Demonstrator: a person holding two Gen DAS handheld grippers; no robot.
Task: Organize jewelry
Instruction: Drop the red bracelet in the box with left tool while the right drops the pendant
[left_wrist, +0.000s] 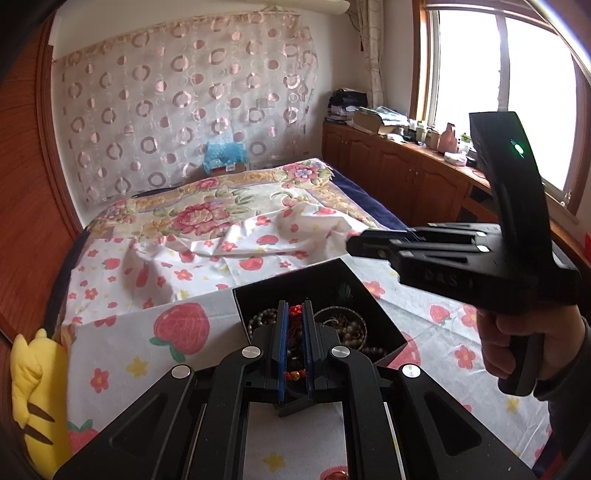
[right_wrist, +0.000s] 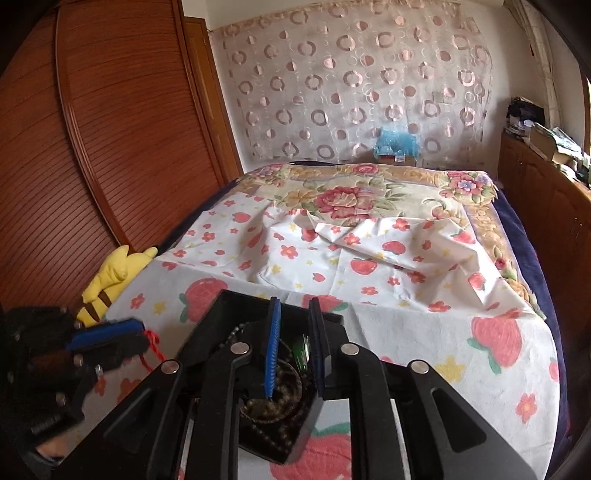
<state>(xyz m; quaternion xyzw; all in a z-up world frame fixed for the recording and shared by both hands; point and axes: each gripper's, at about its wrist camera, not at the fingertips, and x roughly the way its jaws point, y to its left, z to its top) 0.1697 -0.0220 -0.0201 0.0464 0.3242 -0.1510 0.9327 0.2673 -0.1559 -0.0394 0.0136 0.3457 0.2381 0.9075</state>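
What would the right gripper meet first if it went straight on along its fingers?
Probably the bead bracelets inside the black jewelry box: the right gripper points down into it, something green between its jaws. Depth is unclear.

Bed (right_wrist: 524, 236) is carrying a floral blanket (right_wrist: 343, 195) at its far end. Strawberry-print sheet (right_wrist: 424, 332) is lying rumpled over the near part. Black jewelry box (left_wrist: 321, 288) is sitting on the sheet near the near edge. Yellow plush toy (right_wrist: 107, 284) is lying at the left edge.
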